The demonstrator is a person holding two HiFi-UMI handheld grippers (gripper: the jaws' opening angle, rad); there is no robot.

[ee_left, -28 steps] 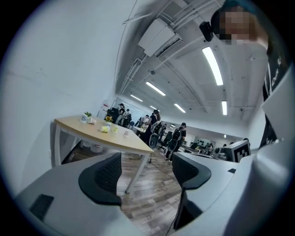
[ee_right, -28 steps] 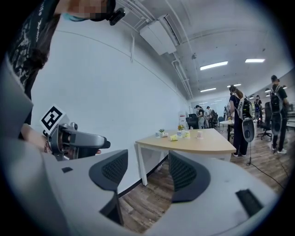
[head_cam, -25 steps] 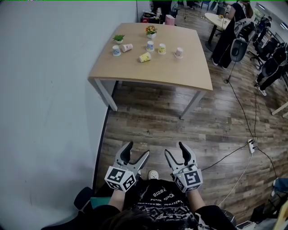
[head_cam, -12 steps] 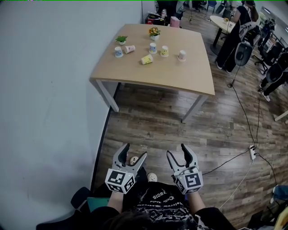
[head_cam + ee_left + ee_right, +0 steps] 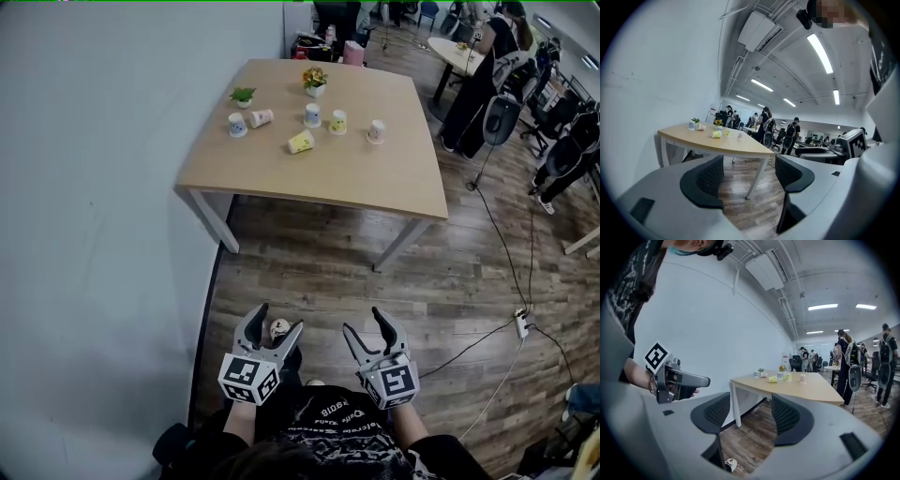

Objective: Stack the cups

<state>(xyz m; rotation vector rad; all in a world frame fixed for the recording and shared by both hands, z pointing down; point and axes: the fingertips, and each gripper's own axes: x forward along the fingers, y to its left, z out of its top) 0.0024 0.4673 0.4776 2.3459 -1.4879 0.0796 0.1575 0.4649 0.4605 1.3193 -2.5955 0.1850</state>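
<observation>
Six small printed paper cups sit on the light-wood table w/ white legs [image 5: 375,183], far ahead of both grippers and well apart from them.

- Standing (4): far-left white-blue cup [image 5: 237,124], mid white-blue cup [image 5: 312,114], pale-yellow cup [image 5: 337,122], white-pink cup [image 5: 376,131], the farthest to the R.
- On their sides (2): pinkish cup [image 5: 261,117], just beside the far-left one, and yellow cup [image 5: 301,142], the closest to the grippers.
- Contents: can't tell, insides not visible. None are stacked.

Two small white pots stand beyond the cups. The green-leaf pot [image 5: 243,95] holds a leafy plant, and the flower pot [image 5: 315,80] holds orange-yellow blooms.

Writing: the cup prints are too small to read. The print on the person's dark shirt [image 5: 333,417] isn't legible. Each gripper cube carries black-and-white square markers.

L gripper [image 5: 278,319]: jaws apart, nothing btwn them but wood floor. R gripper [image 5: 365,322]: same, released and empty. Both are held low, side by side, pointing toward the table.
</observation>
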